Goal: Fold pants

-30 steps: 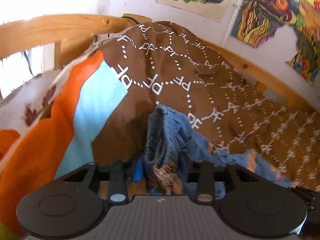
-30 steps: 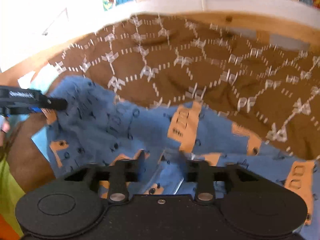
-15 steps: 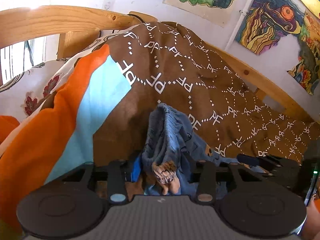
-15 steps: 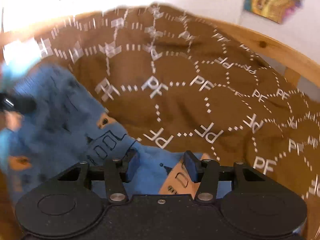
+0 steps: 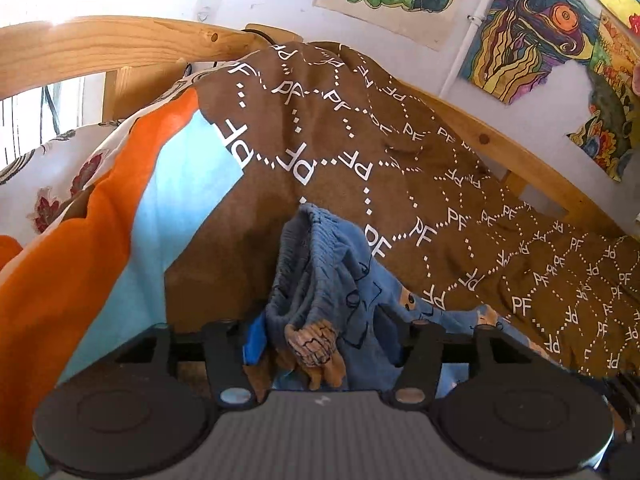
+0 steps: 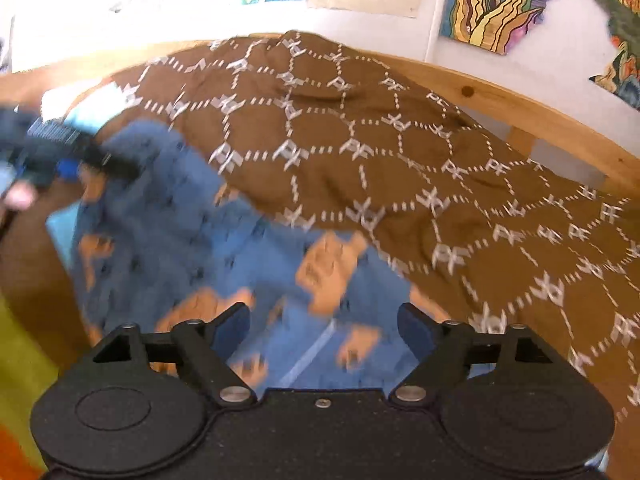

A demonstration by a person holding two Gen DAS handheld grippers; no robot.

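Blue pants with orange prints [image 6: 224, 248] lie spread on the brown PF-patterned blanket [image 6: 360, 152]. In the left wrist view their gathered waistband [image 5: 320, 264] stands bunched between the fingers of my left gripper [image 5: 326, 332]. Those jaws are opening, with cloth still touching both pads. The right wrist view shows that left gripper [image 6: 100, 156] blurred at the pants' far left corner. My right gripper [image 6: 324, 320] hovers over the near part of the pants. Its jaws are opening wide and nothing is between them.
A wooden bed rail [image 5: 520, 160] runs behind the blanket, below a wall with colourful drawings [image 5: 532, 28]. An orange and light blue cover [image 5: 120, 240] and a flowered pillow [image 5: 52, 184] lie to the left. A yellow-green cloth [image 6: 24, 360] lies at the near left.
My right gripper has let go of the pants fabric and spread wide, and its view is back over the pants. My left gripper's jaws have widened slightly around the same bunch.
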